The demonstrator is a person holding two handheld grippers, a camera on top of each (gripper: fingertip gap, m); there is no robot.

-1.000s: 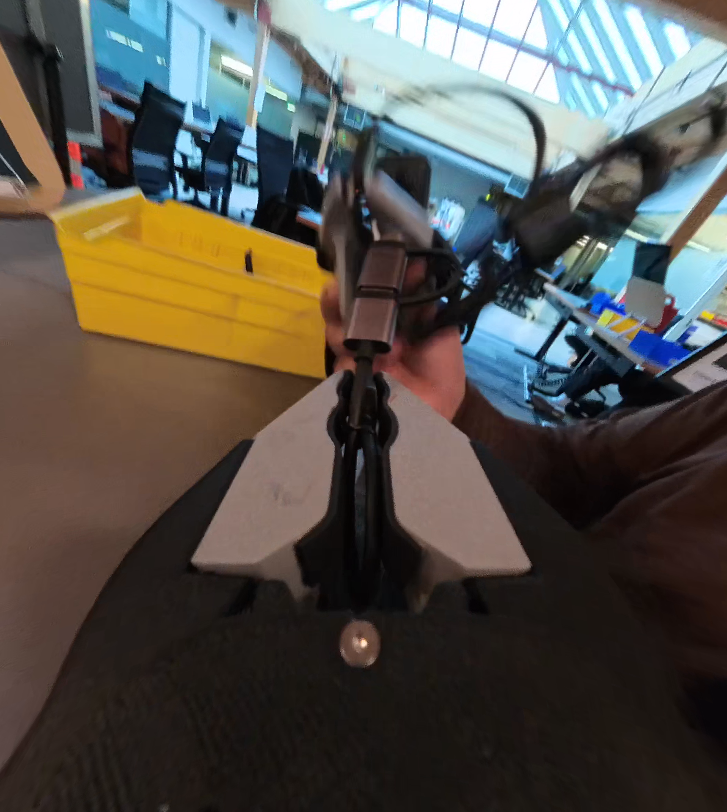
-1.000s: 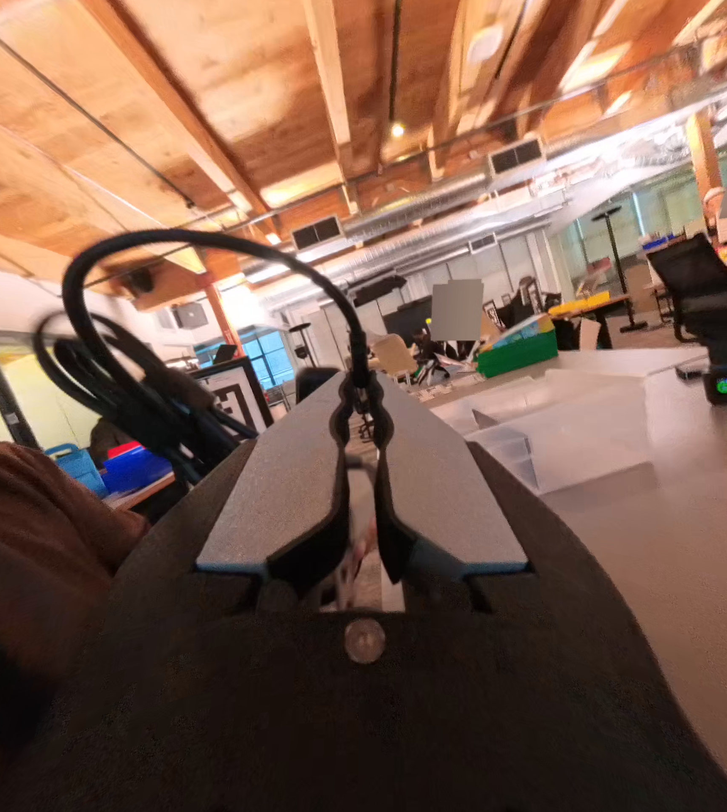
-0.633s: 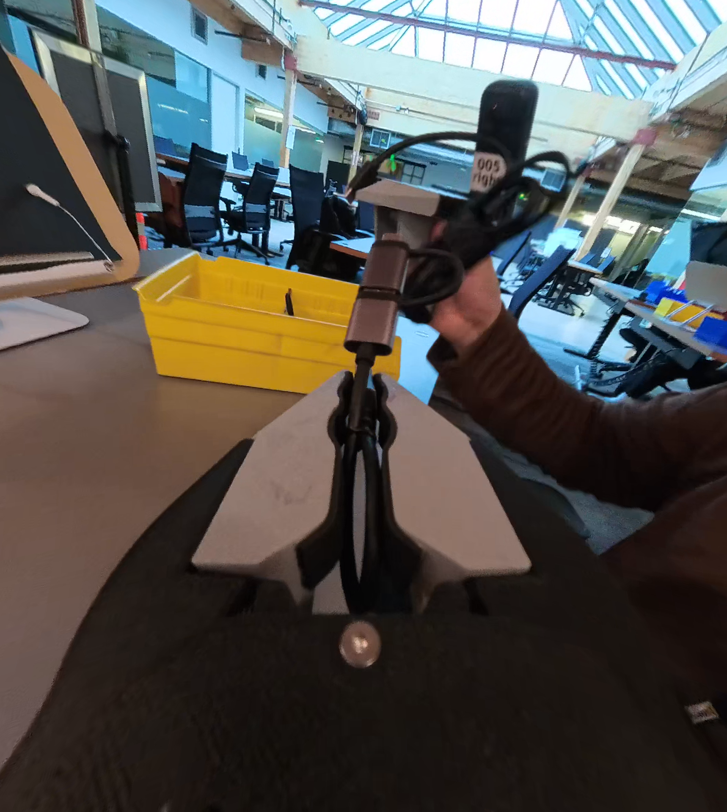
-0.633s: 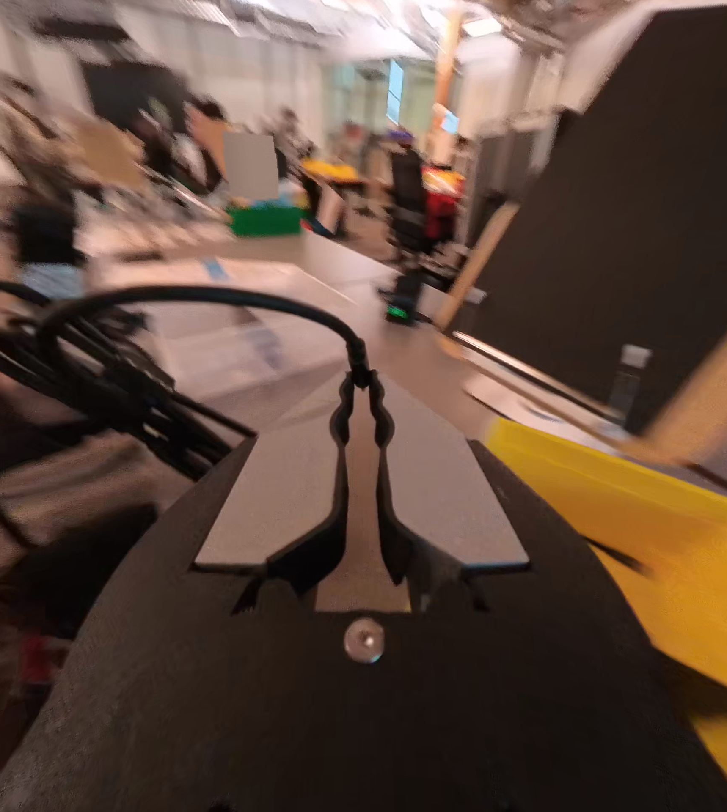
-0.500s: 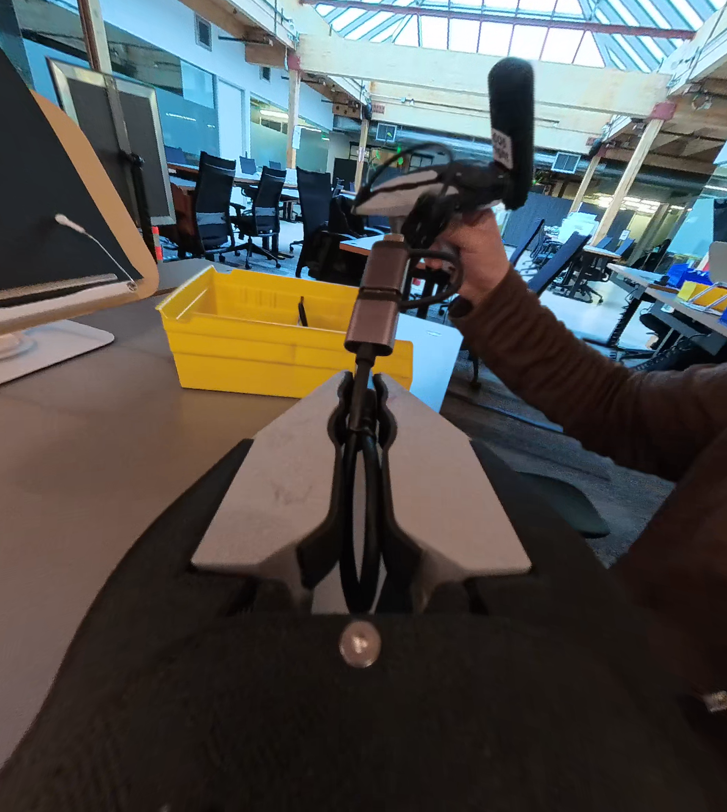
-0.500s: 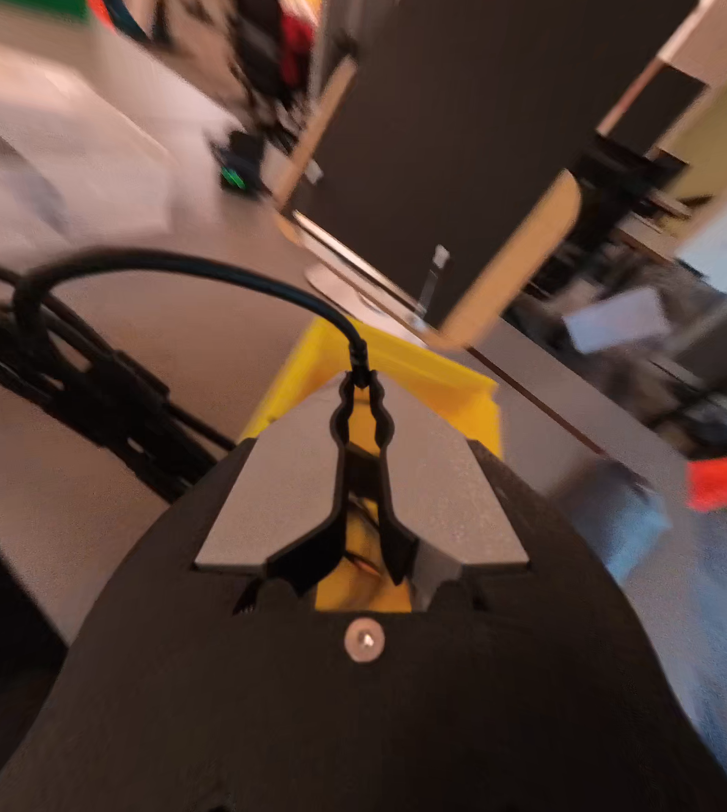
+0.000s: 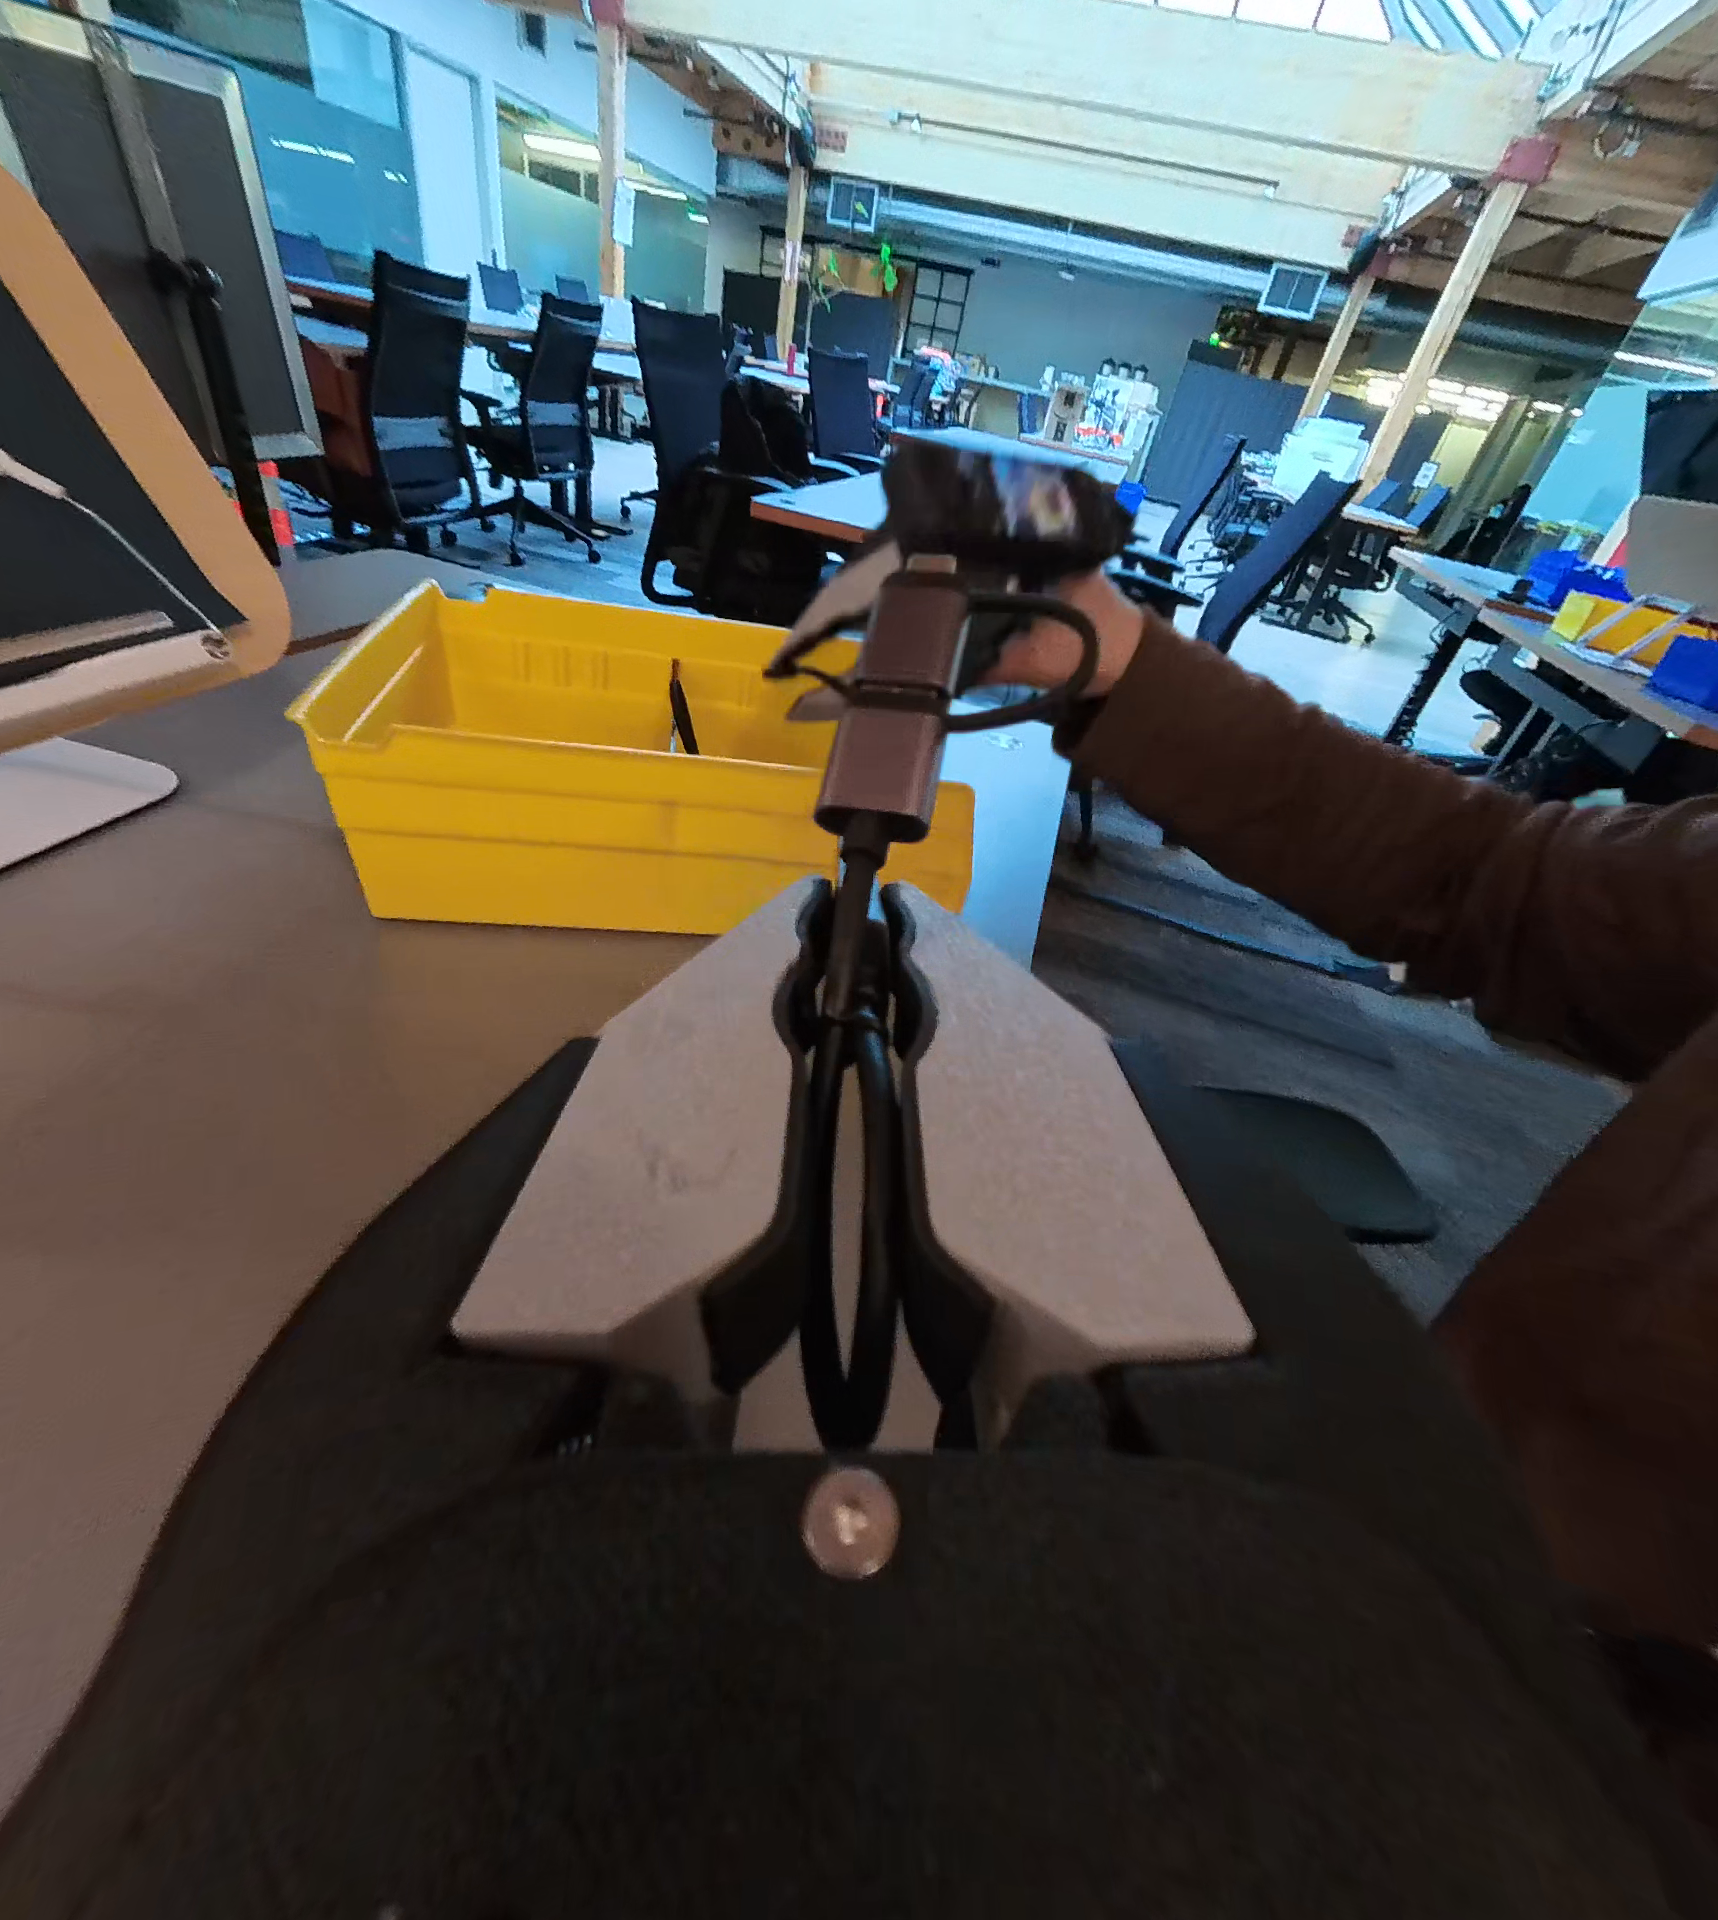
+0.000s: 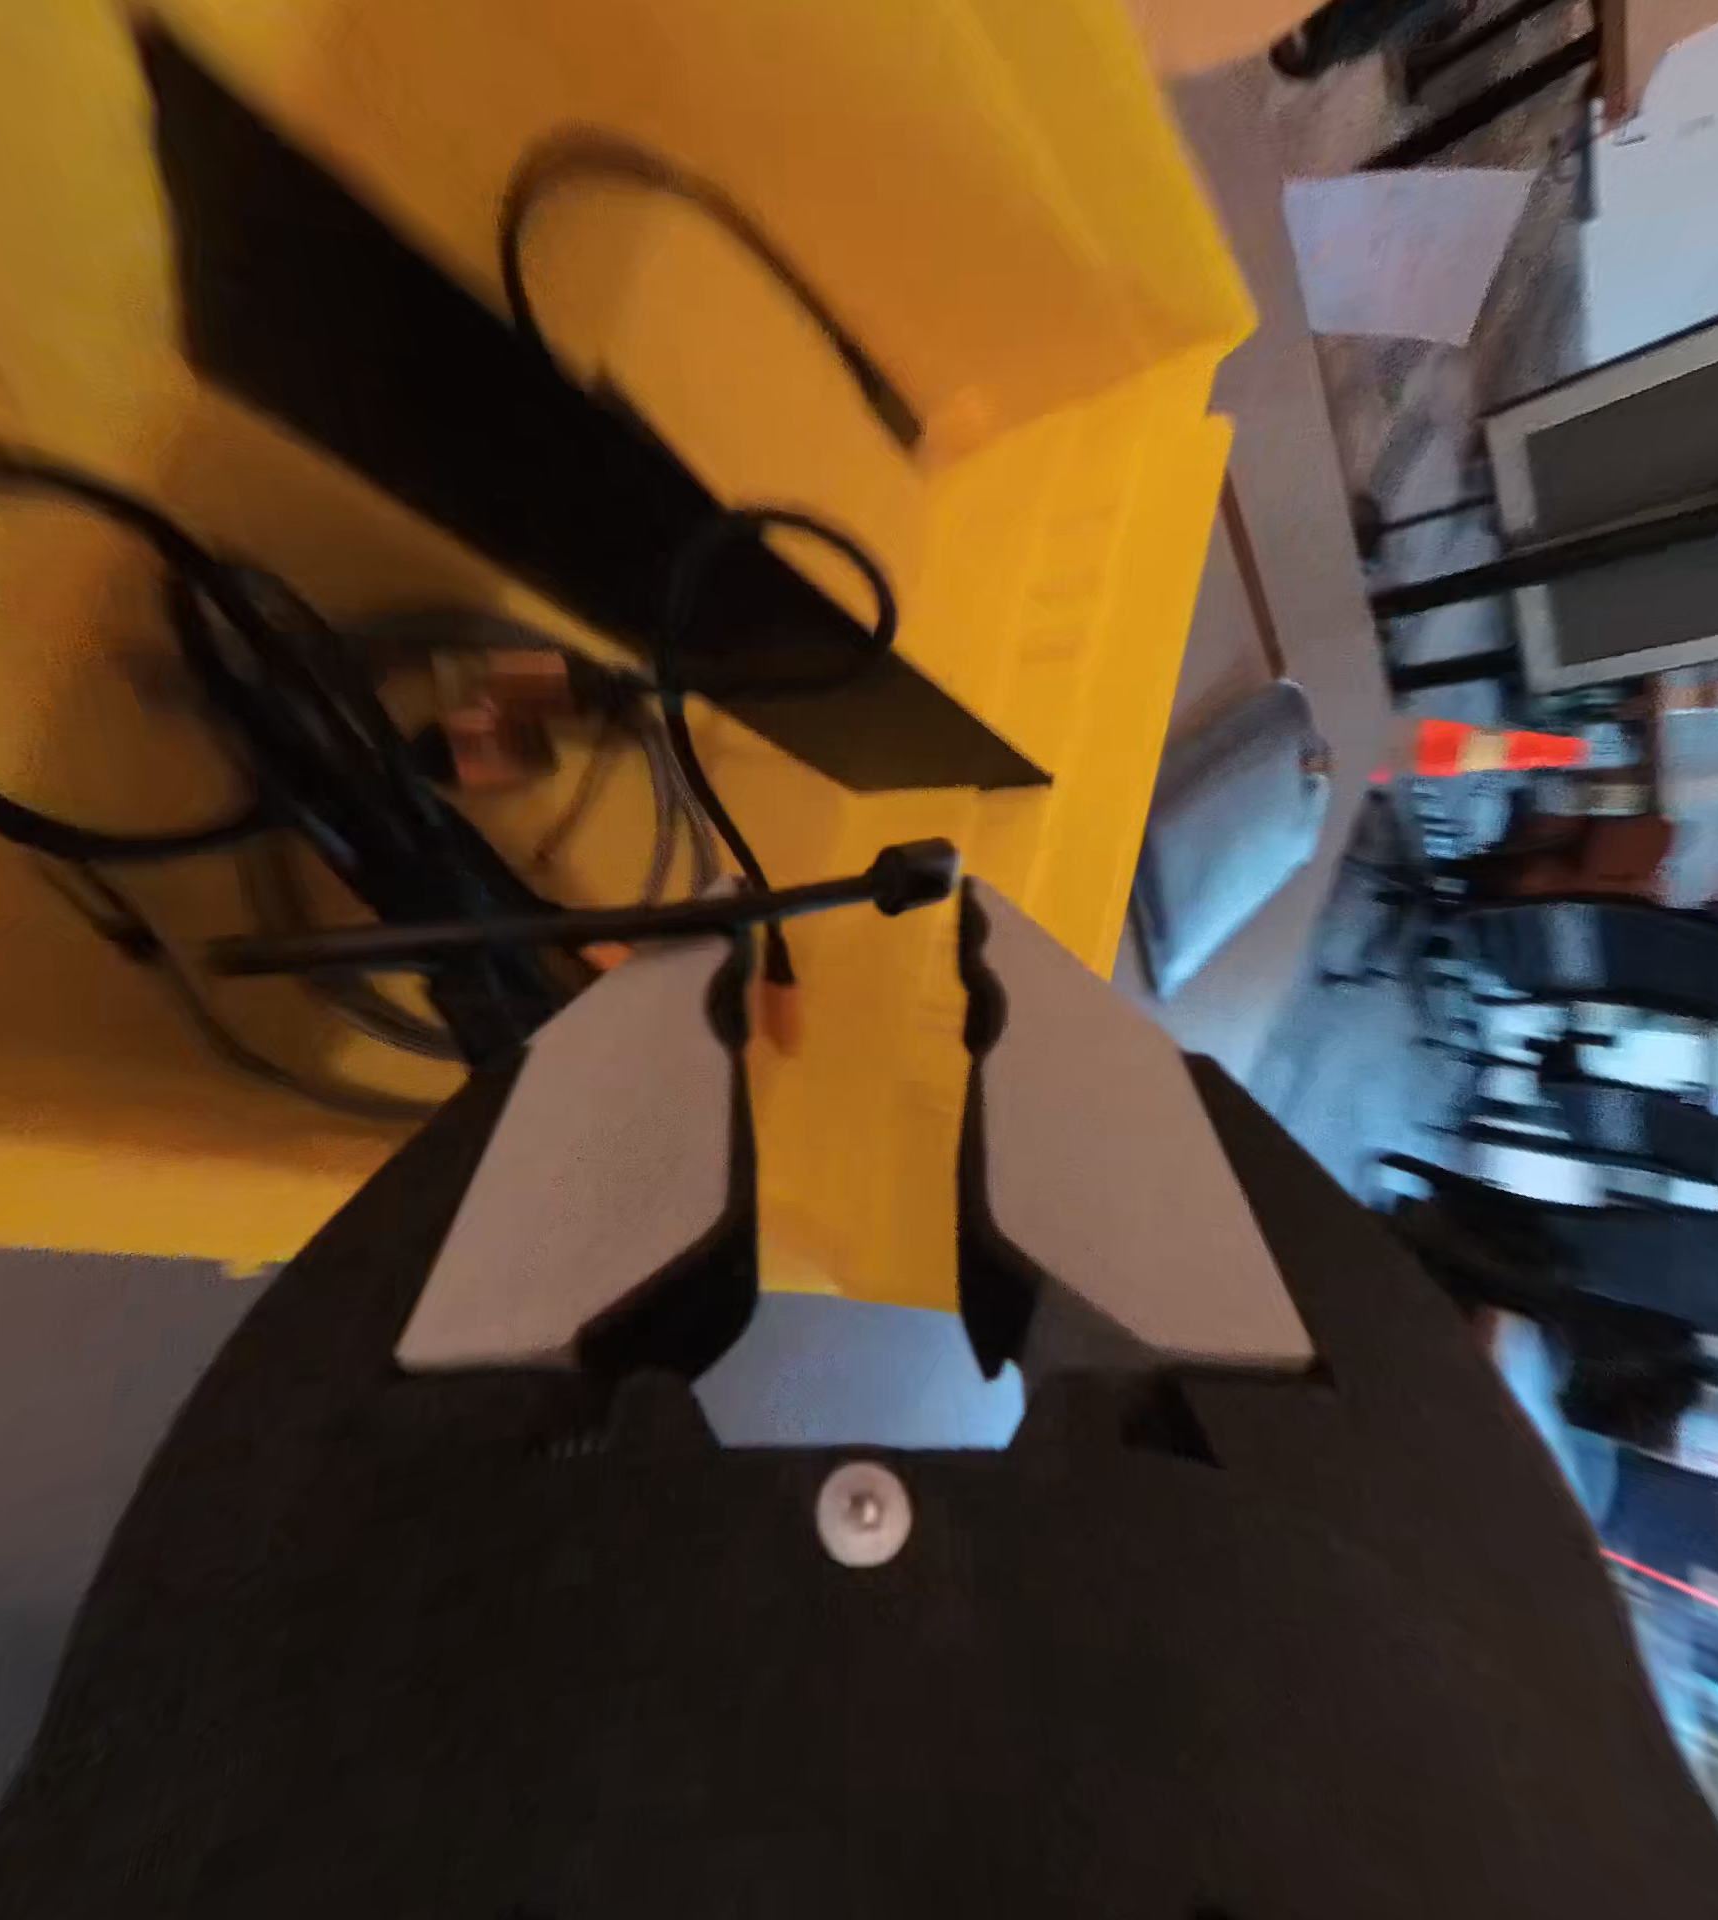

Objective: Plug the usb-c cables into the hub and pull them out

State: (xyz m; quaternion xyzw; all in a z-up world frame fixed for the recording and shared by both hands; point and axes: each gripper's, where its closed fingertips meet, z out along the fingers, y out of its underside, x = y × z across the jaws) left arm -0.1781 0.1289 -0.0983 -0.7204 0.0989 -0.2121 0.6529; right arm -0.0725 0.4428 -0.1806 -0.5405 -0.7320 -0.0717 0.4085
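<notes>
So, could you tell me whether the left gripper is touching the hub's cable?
Touching. In the left wrist view the left gripper is shut on the black cable just below the grey hub.

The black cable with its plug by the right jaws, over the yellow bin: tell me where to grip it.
Grip the black cable just behind its plug, on the thick collar. It lies crosswise ahead of the open right gripper, so come straight forward, one jaw on each side, above the yellow bin.

Yellow bin [image 7: 543,831] – black divider [image 8: 481,436]; grey hub [image 7: 886,727], black cable [image 7: 850,977]; brown sleeve [image 7: 1406,862].
</notes>
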